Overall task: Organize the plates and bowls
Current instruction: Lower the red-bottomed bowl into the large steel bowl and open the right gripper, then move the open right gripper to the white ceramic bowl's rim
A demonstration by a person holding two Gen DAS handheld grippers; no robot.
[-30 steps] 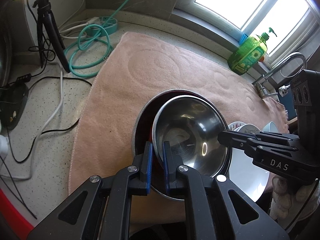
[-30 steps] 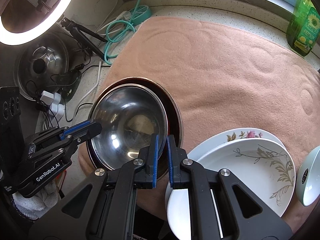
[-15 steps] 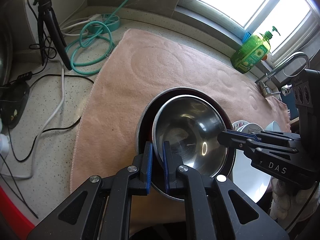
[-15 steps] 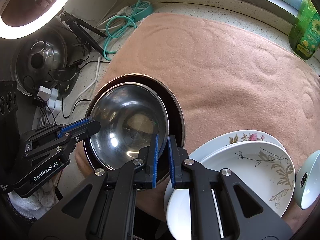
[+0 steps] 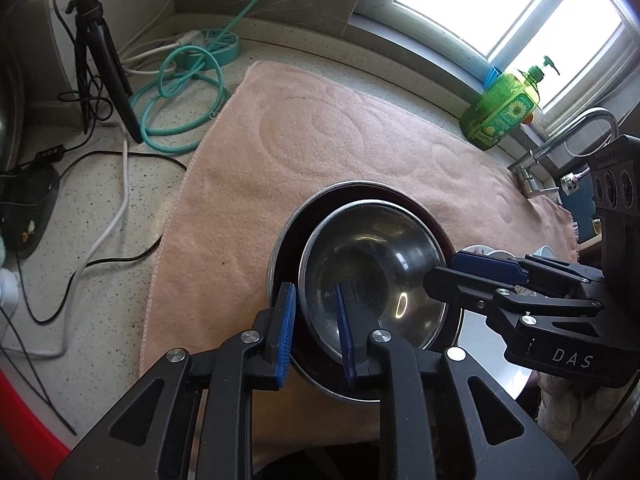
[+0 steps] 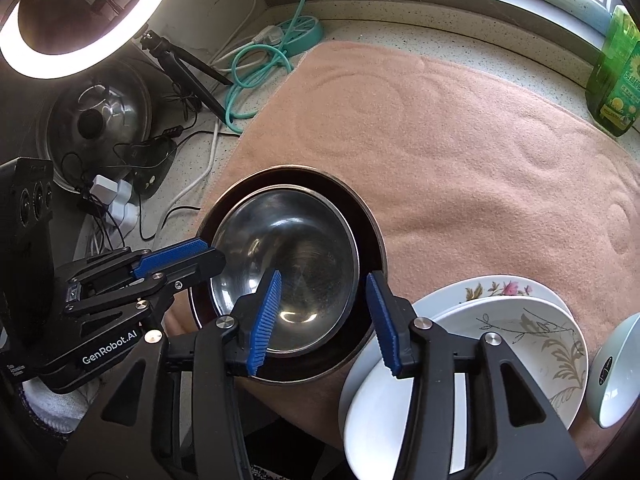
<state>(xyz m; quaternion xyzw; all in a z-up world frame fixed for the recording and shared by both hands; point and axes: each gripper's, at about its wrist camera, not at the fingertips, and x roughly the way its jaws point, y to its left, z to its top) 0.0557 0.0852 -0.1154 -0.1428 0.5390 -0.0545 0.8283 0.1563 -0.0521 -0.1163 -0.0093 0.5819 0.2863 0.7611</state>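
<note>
A small steel bowl [image 5: 372, 264] [image 6: 288, 268] sits nested inside a larger dark-lined steel bowl [image 5: 360, 196] [image 6: 368, 220] on a pink towel [image 5: 304, 128] [image 6: 460, 140]. My left gripper [image 5: 316, 332] is open, its jaws straddling the small bowl's near rim. My right gripper [image 6: 324, 316] is open wide around the bowls' right rim; it also shows in the left wrist view [image 5: 480, 276]. Two stacked white floral plates [image 6: 520, 328] lie at the right, and a pale bowl [image 6: 612, 368] lies beyond them.
A green soap bottle [image 5: 500, 108] and a tap [image 5: 568, 140] stand by the window. A teal hose [image 5: 180, 92], cables [image 5: 116, 208], a tripod [image 5: 100, 60], a ring light [image 6: 80, 12] and a steel pot lid [image 6: 96, 124] crowd the counter to the left.
Both grippers have opened and let go of the small steel bowl, which now rests inside the larger bowl. Both cameras have pulled back a little.
</note>
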